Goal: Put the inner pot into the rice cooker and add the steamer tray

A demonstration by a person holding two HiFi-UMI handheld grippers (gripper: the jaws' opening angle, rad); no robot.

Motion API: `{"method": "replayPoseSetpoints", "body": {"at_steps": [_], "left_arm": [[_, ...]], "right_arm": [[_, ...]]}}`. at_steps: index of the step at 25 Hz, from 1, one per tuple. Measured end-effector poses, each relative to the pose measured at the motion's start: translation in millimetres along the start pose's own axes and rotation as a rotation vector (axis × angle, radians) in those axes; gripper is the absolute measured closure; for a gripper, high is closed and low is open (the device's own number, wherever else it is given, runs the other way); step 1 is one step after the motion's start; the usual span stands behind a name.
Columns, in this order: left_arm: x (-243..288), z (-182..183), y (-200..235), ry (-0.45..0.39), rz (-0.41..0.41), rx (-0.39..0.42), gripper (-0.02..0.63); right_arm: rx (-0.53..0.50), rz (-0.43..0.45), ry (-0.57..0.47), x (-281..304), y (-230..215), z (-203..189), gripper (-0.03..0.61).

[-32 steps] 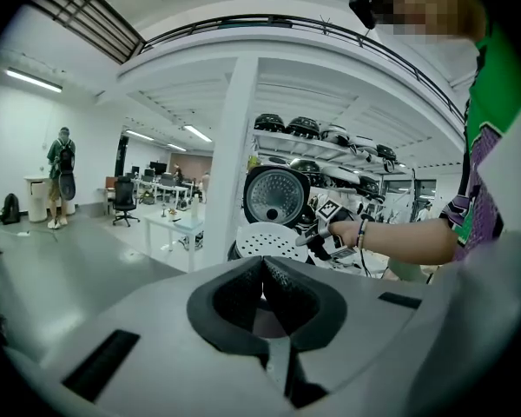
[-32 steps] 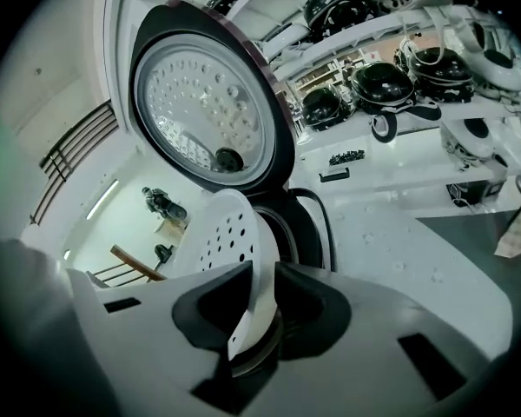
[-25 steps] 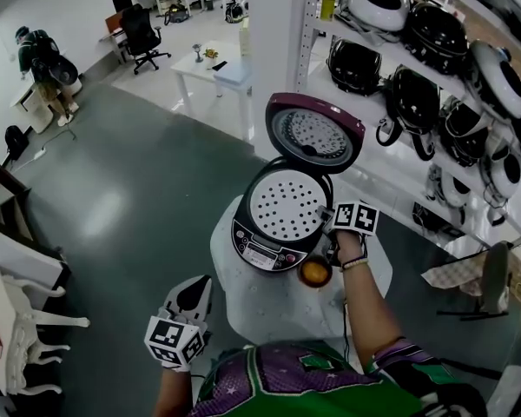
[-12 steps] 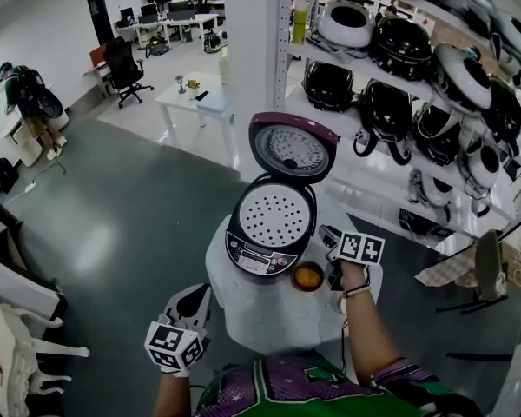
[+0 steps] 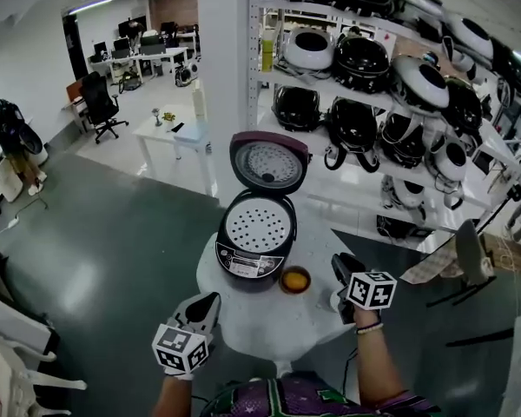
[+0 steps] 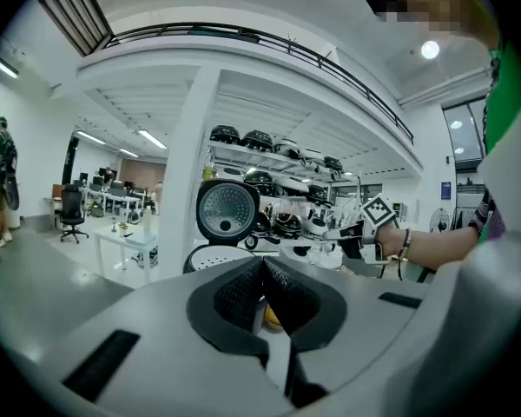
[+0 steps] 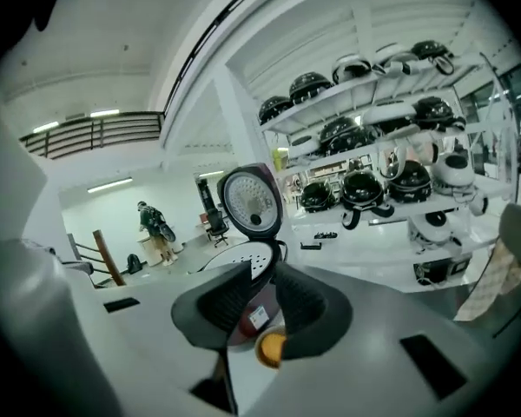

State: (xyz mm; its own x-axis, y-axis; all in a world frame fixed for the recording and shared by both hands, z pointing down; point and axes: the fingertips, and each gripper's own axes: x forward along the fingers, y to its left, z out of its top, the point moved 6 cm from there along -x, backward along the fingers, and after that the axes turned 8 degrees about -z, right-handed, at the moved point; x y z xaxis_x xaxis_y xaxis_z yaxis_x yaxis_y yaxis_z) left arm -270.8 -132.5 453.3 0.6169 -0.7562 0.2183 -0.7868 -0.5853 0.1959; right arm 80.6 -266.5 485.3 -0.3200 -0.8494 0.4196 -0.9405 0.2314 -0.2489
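The purple rice cooker (image 5: pixel 243 259) stands on a round white table (image 5: pixel 273 320) with its lid (image 5: pixel 267 164) raised. The white perforated steamer tray (image 5: pixel 259 227) lies in its mouth; the inner pot is hidden under it. My left gripper (image 5: pixel 207 301) hovers at the table's near left edge, shut and empty. My right gripper (image 5: pixel 340 266) hangs off the table's right side, apart from the cooker, its jaws a narrow gap apart with nothing between them. In the left gripper view the shut pads (image 6: pixel 243 292) sit below the lid (image 6: pixel 227 212). The right gripper (image 7: pixel 262 298) faces the cooker (image 7: pixel 247 272).
A small orange bowl (image 5: pixel 295 279) sits on the table just right of the cooker's front. Shelves (image 5: pixel 391 102) with several rice cookers stand behind it to the right. A white pillar (image 5: pixel 221 50) rises behind the cooker. A person (image 5: pixel 7 137) stands far off at the left.
My right gripper has drawn back from the cooker's right rim toward me and to the right, leaving the tray in the cooker. The left gripper shifted a little.
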Motion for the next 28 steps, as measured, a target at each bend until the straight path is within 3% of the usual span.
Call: {"method": "replayPoseSetpoints", "body": {"at_steps": [6,11,18,24,28], "left_arm": [[-13.1,-13.3,-12.3,-0.022,-0.062,-0.003,0.591],[-34.1,-8.9,-24.3,-0.038,-0.066,-0.008,0.591],[-54.7,19.8,-55.4,-0.138,-0.036,-0.003,0.591],[-61.7,34.1,-125.1,-0.215,-0.045,-0.008,0.591],[-58.5,39.9,-177.3,-0.22,-0.061,0.033,0.591]], "right_arm": [[-0.075,-0.074,-0.072,-87.1,4.8,-21.7,0.485],[-0.091,-0.084,-0.141,-139.5,19.1,-27.3,0.497],[-0.119,0.014,-0.266,-189.1,51.0,-12.2,0.517],[-0.128,0.123,-0.33,-246.9,68.6,-12.5,0.539],[-0.085,0.129,-0.365,-286.4,52.2,-18.5,0.568]]}}
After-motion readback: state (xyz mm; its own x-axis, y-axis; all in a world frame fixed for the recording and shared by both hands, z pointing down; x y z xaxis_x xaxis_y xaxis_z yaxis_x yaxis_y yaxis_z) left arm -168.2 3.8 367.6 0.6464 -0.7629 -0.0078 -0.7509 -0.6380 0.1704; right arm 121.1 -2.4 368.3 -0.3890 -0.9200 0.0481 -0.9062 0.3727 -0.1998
